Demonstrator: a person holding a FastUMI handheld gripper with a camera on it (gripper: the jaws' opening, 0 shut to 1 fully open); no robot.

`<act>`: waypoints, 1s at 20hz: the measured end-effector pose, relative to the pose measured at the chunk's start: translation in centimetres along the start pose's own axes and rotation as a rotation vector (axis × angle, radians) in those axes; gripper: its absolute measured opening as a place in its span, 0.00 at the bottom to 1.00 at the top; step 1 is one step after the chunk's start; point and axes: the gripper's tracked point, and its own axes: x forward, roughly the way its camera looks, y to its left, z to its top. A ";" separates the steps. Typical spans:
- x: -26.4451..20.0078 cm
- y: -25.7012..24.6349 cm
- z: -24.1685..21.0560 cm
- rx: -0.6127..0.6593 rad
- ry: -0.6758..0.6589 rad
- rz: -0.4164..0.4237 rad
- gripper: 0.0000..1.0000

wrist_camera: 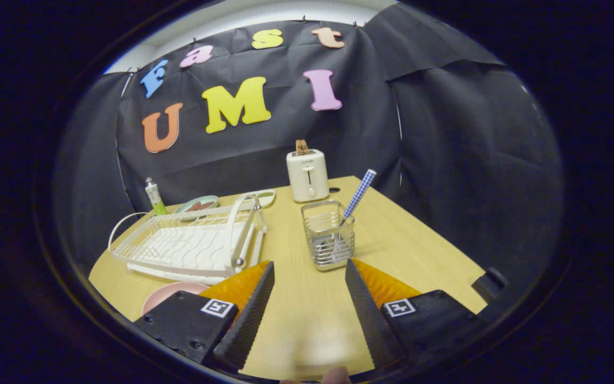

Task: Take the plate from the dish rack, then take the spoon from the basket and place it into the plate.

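Note:
A pink plate lies flat on the wooden table, in front of the white dish rack and beside my left finger. Just ahead of my fingers stands a wire basket. A spoon with a blue-and-white checked handle leans in it, handle up and to the right. My gripper is open above the table, with nothing between its fingers. The basket sits slightly right of the gap between them.
A white toaster stands at the back of the table. Behind the rack are a small tube, a greenish dish and a white dish. The table's right edge runs close to the basket.

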 end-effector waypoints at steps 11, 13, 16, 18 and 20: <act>8.5 -6.1 6.6 -0.060 -0.076 0.075 0.97; 10.3 -6.3 6.8 -0.063 -0.058 0.094 0.96; 12.5 -6.4 7.5 -0.049 -0.049 0.107 0.87; 13.0 -5.9 7.4 -0.032 -0.024 0.131 0.72; 13.2 -5.7 7.3 -0.025 -0.009 0.145 0.60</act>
